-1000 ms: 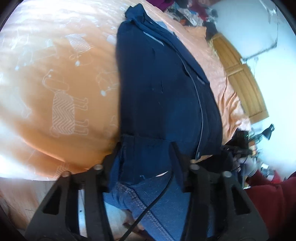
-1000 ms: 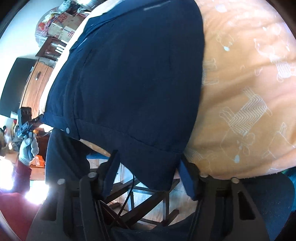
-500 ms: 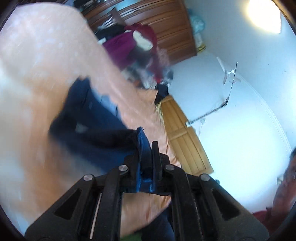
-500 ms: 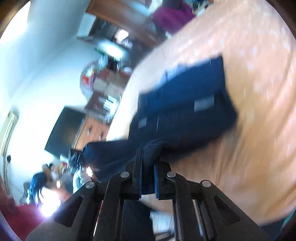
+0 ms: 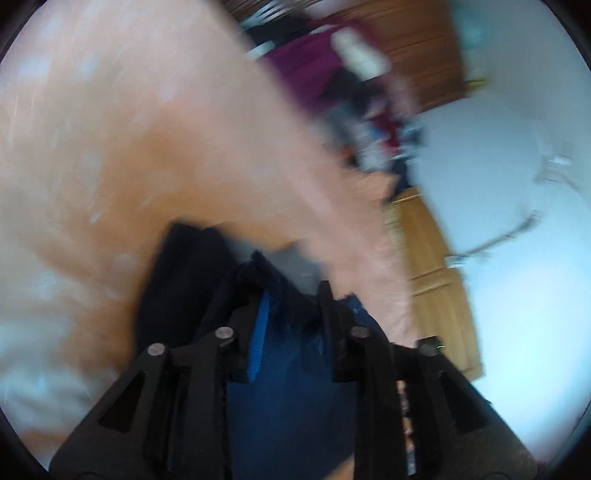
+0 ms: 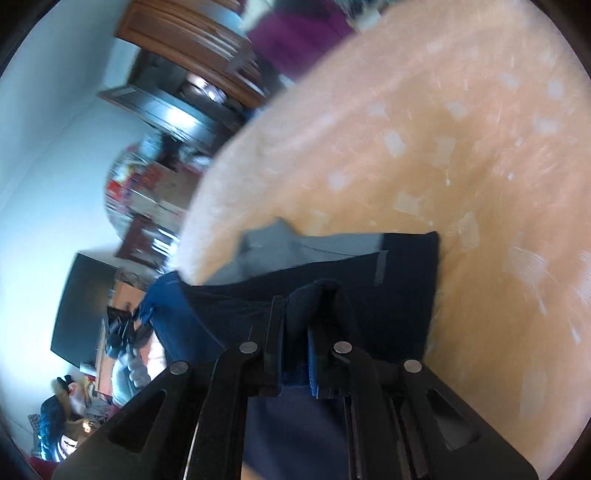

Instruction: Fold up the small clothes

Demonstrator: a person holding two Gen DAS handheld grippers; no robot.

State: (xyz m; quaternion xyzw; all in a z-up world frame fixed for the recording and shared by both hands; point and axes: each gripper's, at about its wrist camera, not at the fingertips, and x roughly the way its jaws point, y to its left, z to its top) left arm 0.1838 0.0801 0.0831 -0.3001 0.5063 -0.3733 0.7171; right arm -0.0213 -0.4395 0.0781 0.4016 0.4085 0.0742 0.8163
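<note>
A navy garment (image 5: 177,280) lies folded over itself on the orange bed cover (image 5: 147,147). In the left wrist view my left gripper (image 5: 290,295) is low over it. Its jaws are opening, and a bunched fold of cloth sits loose between the fingers, with one blue pad (image 5: 258,332) bare. In the right wrist view the garment (image 6: 406,280) shows a grey lining at its far edge. My right gripper (image 6: 299,306) is just starting to open, and a ridge of navy cloth is still pinched between its fingers. Both views are blurred by motion.
The bed cover (image 6: 443,129) stretches away to the right of the garment. Past the bed are a purple cloth pile (image 5: 314,62), a wooden wardrobe (image 6: 192,33), a wooden bed frame (image 5: 432,266) and a black screen (image 6: 85,306). A gloved hand (image 6: 136,369) shows at far left.
Both grippers shut on the garment's near hem and carried it far across the bed over the rest of the garment. The left jaws have since parted.
</note>
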